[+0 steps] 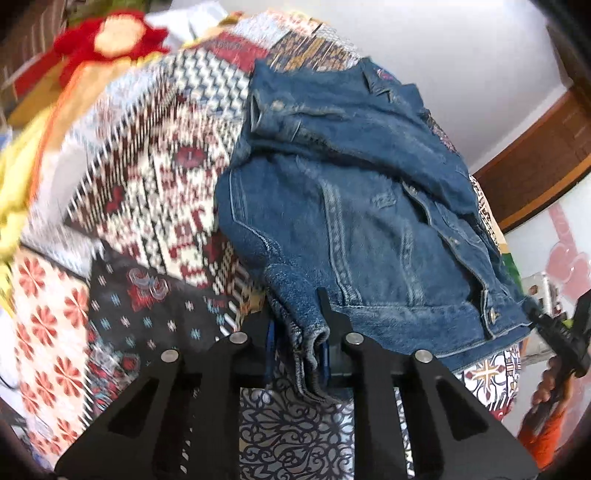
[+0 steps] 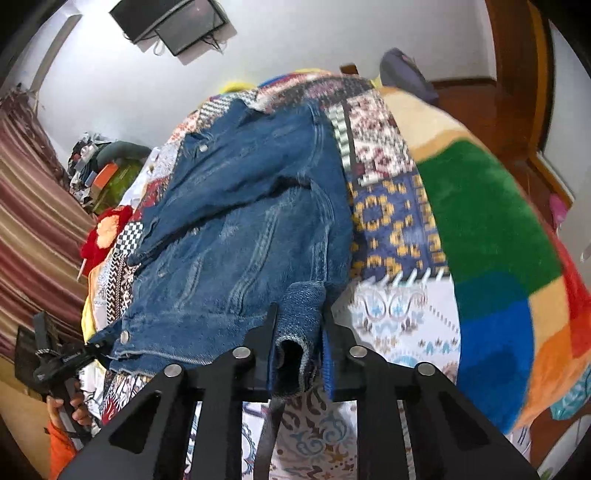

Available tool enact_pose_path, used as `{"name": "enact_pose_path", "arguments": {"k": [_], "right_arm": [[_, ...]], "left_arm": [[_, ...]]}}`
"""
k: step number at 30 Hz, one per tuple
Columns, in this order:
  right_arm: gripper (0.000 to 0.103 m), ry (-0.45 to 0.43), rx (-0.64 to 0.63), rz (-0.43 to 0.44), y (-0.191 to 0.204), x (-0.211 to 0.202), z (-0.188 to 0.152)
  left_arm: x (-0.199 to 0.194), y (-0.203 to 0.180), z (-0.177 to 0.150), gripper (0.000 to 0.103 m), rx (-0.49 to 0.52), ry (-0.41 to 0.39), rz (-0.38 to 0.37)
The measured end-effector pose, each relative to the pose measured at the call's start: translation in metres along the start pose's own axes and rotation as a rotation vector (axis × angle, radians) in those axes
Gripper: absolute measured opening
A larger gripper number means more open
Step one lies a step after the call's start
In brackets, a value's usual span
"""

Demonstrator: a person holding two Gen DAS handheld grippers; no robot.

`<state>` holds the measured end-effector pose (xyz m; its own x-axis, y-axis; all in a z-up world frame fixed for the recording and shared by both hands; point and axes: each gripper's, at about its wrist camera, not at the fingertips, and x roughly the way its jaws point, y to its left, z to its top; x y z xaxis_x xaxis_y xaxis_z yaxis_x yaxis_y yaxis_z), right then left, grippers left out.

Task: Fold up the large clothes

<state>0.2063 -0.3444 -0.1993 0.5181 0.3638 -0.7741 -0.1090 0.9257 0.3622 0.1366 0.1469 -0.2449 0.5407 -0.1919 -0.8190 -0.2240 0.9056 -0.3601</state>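
Observation:
A blue denim jacket (image 1: 351, 206) (image 2: 240, 206) lies spread on a bed with its hem towards me. My left gripper (image 1: 295, 306) is shut on a bunched fold at the jacket's near left hem corner, and denim fills the gap between its black fingers (image 1: 323, 299). My right gripper (image 2: 300, 306) is shut on the folded near right hem corner. The left wrist view shows the right gripper (image 1: 554, 332) at the jacket's far corner, with a hand below it. The left gripper (image 2: 74, 356) appears at the lower left of the right wrist view.
A patchwork bedcover (image 1: 147, 166) (image 2: 388, 221) lies under the jacket. A rainbow-striped fleece blanket (image 2: 498, 240) is heaped on the right, a red crochet flower (image 1: 110, 33) further back. A striped curtain (image 2: 29, 206), a wall screen (image 2: 173, 22) and a wooden door (image 1: 546, 147) surround the bed.

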Motion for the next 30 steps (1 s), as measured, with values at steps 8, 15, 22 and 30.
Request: {"name": "enact_pose_path", "arguments": {"k": [8, 15, 22, 30], "right_arm": [[0.013, -0.111, -0.117, 0.019, 0.031, -0.013, 0.04], [0.013, -0.209, -0.201, 0.043, 0.063, -0.013, 0.095], [0.012, -0.29, -0.266, 0.005, 0.084, 0.008, 0.165], [0.012, -0.296, -0.293, -0.053, 0.1, 0.068, 0.257]], "left_arm": [[-0.029, -0.025, 0.037, 0.015, 0.083, -0.141, 0.023], [-0.045, -0.041, 0.101, 0.015, 0.112, -0.258, 0.009], [-0.032, -0.047, 0.173, 0.015, 0.123, -0.322, 0.02], [0.017, -0.039, 0.252, 0.015, 0.08, -0.309, 0.022]]}}
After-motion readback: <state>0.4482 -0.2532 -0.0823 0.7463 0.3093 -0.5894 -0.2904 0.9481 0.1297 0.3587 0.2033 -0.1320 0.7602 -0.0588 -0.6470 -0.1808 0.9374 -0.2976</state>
